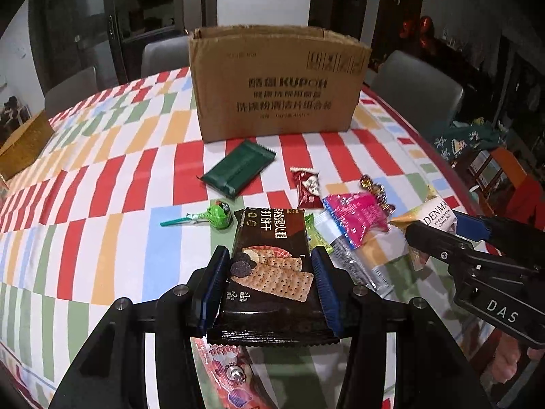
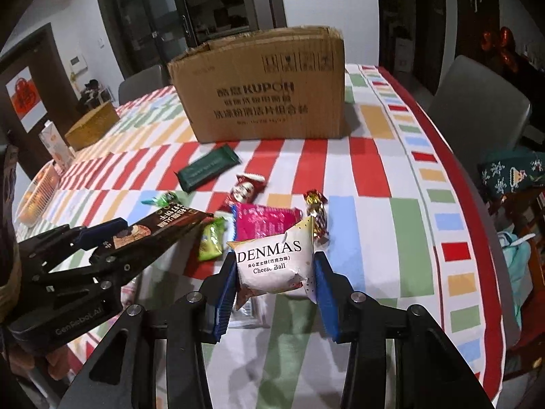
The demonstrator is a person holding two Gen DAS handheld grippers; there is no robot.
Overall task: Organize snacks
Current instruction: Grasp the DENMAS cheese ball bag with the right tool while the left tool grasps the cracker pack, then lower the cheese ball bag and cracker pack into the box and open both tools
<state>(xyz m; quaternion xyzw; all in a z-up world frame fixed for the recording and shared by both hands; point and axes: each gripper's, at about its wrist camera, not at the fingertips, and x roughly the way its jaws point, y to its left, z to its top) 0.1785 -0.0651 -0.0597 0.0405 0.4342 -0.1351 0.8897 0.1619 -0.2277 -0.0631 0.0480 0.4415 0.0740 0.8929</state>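
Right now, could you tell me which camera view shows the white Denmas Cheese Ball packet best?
The right wrist view: the Denmas packet faces the camera, label readable, clamped in the right hand-held gripper. The left wrist view catches only part of it at the right, mostly hidden behind that hand-held gripper.

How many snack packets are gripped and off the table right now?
2. The black cracker packet sits clamped in the left gripper; the white Denmas cheese-ball pouch in the right gripper. The other snacks lie on the checked tablecloth.

Grey chairs (image 2: 477, 99), wicker basket (image 1: 24, 146) beyond tablecloth (image 1: 102, 177)
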